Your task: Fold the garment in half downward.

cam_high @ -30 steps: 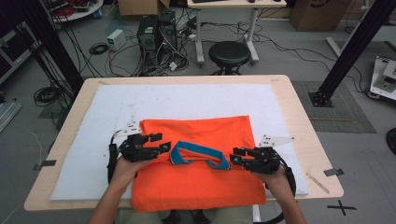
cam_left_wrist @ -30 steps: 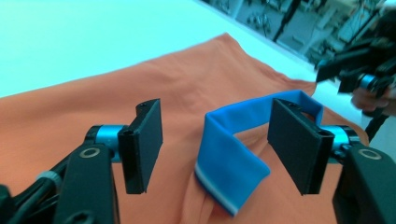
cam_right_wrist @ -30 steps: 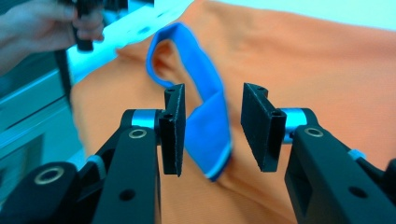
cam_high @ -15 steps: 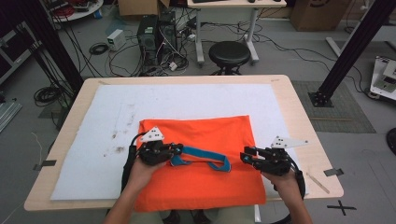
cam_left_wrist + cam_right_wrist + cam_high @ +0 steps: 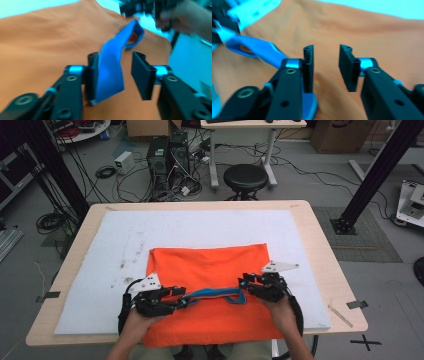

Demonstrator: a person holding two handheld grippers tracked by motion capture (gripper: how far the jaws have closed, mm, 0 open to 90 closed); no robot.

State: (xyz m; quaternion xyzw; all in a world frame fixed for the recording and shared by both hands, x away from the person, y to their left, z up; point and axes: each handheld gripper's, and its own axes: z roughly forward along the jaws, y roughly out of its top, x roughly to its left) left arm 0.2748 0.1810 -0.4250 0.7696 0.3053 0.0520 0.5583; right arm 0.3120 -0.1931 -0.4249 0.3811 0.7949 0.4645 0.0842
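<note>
The blue strap (image 5: 215, 295) lies across the orange cloth (image 5: 210, 270), stretched between both grippers. Left gripper (image 5: 113, 75): jaws parted, just been opening, strap against one pad only. Right gripper (image 5: 325, 67): jaws apart, just been closing, strap outside them.

floor (image 5: 320, 180): grey, cables upper left | stool (image 5: 245, 176): top centre | desk (image 5: 240, 124): top edge | PC tower (image 5: 161, 157): upper left | black struts (image 5: 377, 170): upper right
</note>
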